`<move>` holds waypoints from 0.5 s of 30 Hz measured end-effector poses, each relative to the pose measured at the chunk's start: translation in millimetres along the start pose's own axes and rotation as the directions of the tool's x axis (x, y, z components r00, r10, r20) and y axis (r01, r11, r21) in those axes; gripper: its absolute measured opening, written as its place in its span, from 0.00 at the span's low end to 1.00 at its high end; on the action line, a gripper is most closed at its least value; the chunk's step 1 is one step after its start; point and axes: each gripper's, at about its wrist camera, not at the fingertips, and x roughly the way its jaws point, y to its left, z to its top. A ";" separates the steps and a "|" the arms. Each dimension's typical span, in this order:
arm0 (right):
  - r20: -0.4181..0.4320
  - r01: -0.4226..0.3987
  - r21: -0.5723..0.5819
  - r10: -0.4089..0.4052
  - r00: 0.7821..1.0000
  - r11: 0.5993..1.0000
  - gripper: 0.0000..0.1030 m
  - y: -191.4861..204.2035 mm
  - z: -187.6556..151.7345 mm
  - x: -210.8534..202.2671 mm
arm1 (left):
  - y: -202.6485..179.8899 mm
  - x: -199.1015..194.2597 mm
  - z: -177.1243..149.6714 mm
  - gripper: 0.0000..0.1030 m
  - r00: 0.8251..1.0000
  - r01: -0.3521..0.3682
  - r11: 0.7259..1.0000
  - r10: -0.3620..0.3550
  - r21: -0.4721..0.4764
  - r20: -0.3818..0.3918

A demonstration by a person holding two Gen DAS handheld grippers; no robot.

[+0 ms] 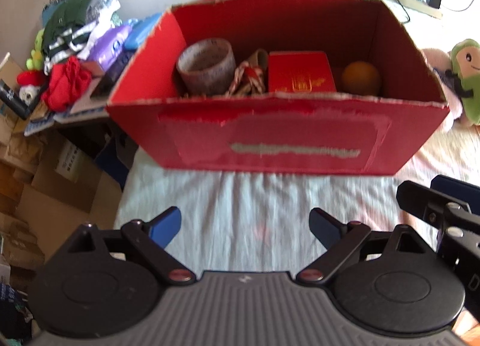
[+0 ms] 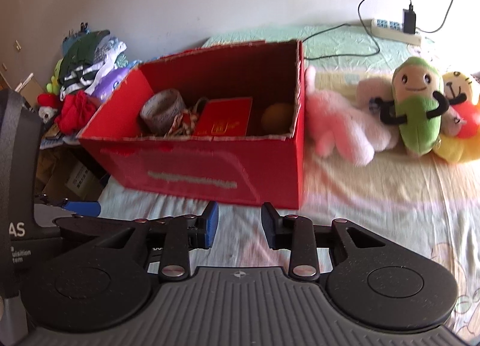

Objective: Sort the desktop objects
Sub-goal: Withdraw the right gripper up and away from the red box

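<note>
Presently the red cardboard box stands open-topped on the bed sheet, directly ahead of both grippers. Inside, left to right, lie a roll of tape, a red-and-white striped cord, a small red box and an orange ball. Left gripper: fingers spread wide, holding nothing, above the sheet. Right gripper: fingers parted by a narrower gap, likewise empty. Plush toys, a green one and a pink one, rest just right of the box.
</note>
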 end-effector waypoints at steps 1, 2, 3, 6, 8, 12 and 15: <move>-0.010 -0.004 0.000 0.004 1.000 1.000 0.33 0.5 -2.0 0.4 | 0.6 1.3 -1.8 0.91 1.000 0.000 1.000 0.000 0.000 -0.008; -0.018 -0.008 0.000 0.008 1.000 1.000 0.33 1.4 -3.0 0.9 | 1.1 2.2 -3.5 0.91 1.000 -0.002 1.000 0.002 0.002 -0.014; -0.024 -0.012 -0.001 0.011 1.000 1.000 0.33 2.2 -4.4 1.2 | 1.7 3.1 -5.4 0.91 1.000 -0.005 1.000 0.005 0.003 -0.019; -0.037 -0.017 -0.005 0.016 0.999 1.000 0.33 6.0 -7.4 2.8 | 4.8 5.1 -9.2 0.91 0.999 -0.007 1.000 0.007 0.005 -0.034; -0.045 -0.022 -0.006 0.022 0.999 1.000 0.33 8.3 -8.0 3.8 | 8.2 6.2 -10.2 0.91 0.999 -0.006 1.000 0.007 0.005 -0.041; -0.061 -0.038 -0.004 0.037 0.997 0.999 0.33 14.1 -6.5 6.6 | 16.7 7.0 -9.9 0.92 0.998 -0.001 1.000 0.001 -0.003 -0.059; -0.065 -0.048 -0.010 0.048 0.997 0.999 0.33 19.9 -3.6 8.7 | 24.7 8.9 -7.4 0.92 0.997 0.011 1.000 -0.012 -0.013 -0.078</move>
